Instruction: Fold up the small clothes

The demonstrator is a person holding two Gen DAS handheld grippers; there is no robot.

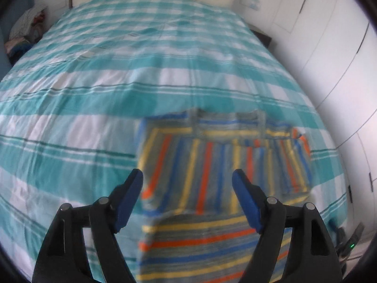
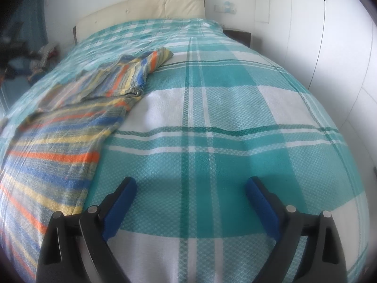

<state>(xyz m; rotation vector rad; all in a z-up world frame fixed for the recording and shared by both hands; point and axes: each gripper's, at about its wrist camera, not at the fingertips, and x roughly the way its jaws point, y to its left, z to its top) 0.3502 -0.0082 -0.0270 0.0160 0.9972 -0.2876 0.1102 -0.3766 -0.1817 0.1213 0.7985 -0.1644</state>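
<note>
A small garment (image 1: pixel 212 155) striped in grey, orange, blue and yellow lies on the teal and white checked bedspread (image 1: pixel 117 70). Its far part is folded over, so the stripes there run crosswise to those on the near part. My left gripper (image 1: pixel 187 175) hovers above it, open, with nothing between the blue pads; this view is blurred. In the right wrist view the garment (image 2: pixel 59 141) stretches along the left side with a folded sleeve end at the far tip. My right gripper (image 2: pixel 191 181) is open over bare bedspread (image 2: pixel 235 94), to the right of the garment's edge.
A cream headboard (image 2: pixel 165 2) closes the far end of the bed. White wardrobe doors (image 1: pixel 329 47) run along the right. A dark nightstand (image 2: pixel 238 35) stands at the far right corner. A heap of clothes (image 1: pixel 26 30) sits beyond the bed's left side.
</note>
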